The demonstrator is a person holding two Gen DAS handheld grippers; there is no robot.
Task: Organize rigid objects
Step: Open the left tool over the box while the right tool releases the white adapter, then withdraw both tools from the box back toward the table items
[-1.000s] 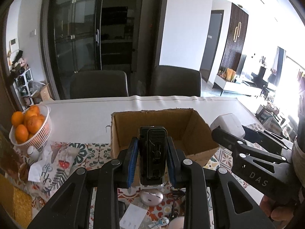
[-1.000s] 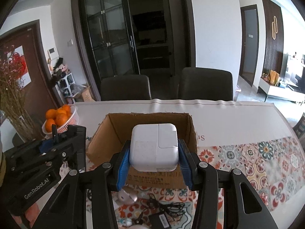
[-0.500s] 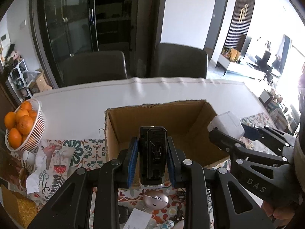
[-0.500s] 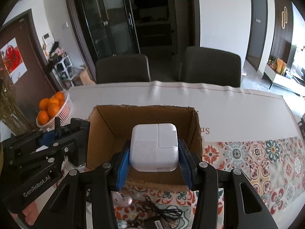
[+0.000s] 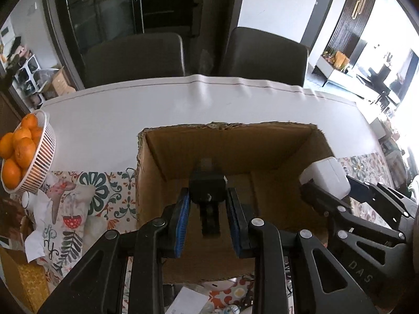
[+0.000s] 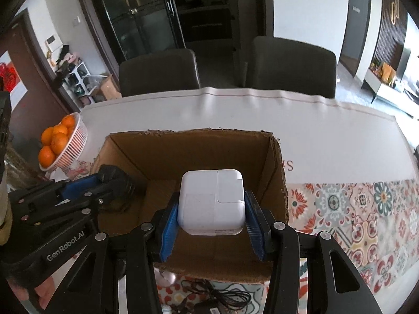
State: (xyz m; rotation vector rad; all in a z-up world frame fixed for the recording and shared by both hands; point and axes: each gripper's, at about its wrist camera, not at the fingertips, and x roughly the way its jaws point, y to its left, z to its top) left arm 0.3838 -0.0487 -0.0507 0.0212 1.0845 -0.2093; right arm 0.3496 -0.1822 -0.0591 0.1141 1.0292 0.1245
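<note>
An open cardboard box (image 5: pixel 282 138) (image 6: pixel 275 162) stands on the table. My left gripper (image 5: pixel 208 202) is over the box with its pads spread wider than the black device (image 5: pixel 208 191), which sits blurred between them, tipped down into the box. My right gripper (image 6: pixel 212 209) is shut on a white power adapter (image 6: pixel 212 204) and holds it over the box's right half. The adapter also shows in the left wrist view (image 5: pixel 327 176), and the left gripper with the black device shows in the right wrist view (image 6: pixel 115 183).
A white basket of oranges (image 5: pixel 23 154) (image 6: pixel 60 141) stands at the left. A patterned cloth (image 6: pixel 353 209) covers the near table. Cables (image 6: pixel 217 295), a white mouse (image 6: pixel 165 274) and white paper (image 5: pixel 188 301) lie before the box. Two dark chairs (image 5: pixel 136 55) stand behind.
Both grippers have moved forward and tilted down over the box. The left jaws have opened and the black device has dropped forward between them. The right gripper still holds the adapter.
</note>
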